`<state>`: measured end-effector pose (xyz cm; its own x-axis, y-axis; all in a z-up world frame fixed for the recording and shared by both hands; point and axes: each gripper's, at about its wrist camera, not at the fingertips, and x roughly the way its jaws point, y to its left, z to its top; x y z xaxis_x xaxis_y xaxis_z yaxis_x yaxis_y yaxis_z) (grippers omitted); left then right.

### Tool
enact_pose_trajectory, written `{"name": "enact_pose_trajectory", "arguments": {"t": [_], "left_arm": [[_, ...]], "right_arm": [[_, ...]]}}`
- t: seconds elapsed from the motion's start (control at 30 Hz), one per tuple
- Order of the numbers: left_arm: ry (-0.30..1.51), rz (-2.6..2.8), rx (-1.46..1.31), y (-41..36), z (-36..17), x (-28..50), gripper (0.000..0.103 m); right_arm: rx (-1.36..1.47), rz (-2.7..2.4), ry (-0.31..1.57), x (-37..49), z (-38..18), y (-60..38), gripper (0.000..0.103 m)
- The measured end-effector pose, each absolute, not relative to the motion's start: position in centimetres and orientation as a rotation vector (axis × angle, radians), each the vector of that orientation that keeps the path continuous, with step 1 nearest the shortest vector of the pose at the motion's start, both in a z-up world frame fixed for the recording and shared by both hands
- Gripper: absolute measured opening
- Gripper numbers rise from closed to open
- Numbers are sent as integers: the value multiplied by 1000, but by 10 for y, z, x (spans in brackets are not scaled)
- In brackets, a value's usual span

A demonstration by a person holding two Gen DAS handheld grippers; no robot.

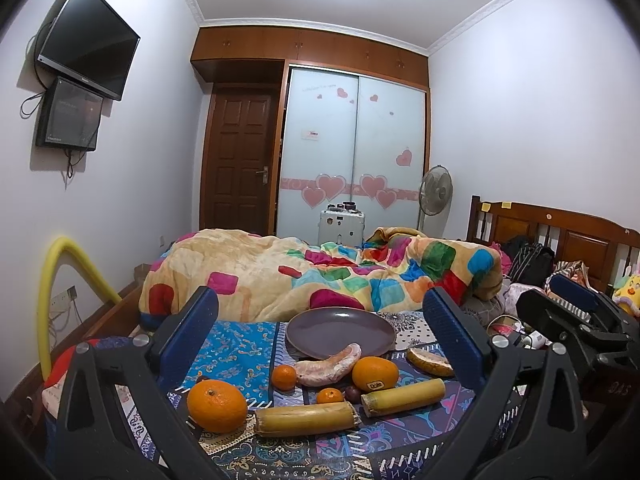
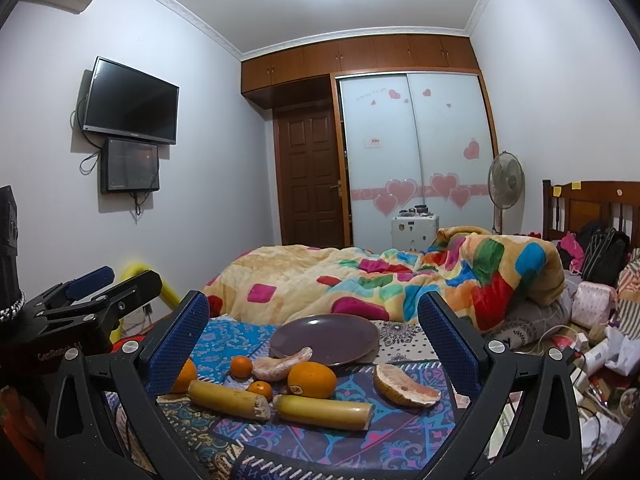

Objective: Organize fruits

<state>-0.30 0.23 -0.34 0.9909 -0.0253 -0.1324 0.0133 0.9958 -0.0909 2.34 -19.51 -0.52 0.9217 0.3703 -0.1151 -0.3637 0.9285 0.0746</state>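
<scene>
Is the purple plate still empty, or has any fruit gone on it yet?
Empty. The purple plate shows a bare surface in both views; the peeled pomelo piece lies at its front rim, and the oranges and sugarcane pieces lie on the cloth in front.

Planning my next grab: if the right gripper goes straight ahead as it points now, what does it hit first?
Probably the Dole orange, lying between the open right gripper fingers, just before the purple plate. Depth is uncertain through the fisheye.
</scene>
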Motion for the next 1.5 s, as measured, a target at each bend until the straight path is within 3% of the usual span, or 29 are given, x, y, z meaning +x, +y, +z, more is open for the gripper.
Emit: {"name": "enact_pose_trajectory", "arguments": {"t": [1.5], "left_arm": [[135, -2, -72, 6, -8, 2, 103]], "right_arm": [[56, 398, 137, 22, -7, -193, 103]]}}
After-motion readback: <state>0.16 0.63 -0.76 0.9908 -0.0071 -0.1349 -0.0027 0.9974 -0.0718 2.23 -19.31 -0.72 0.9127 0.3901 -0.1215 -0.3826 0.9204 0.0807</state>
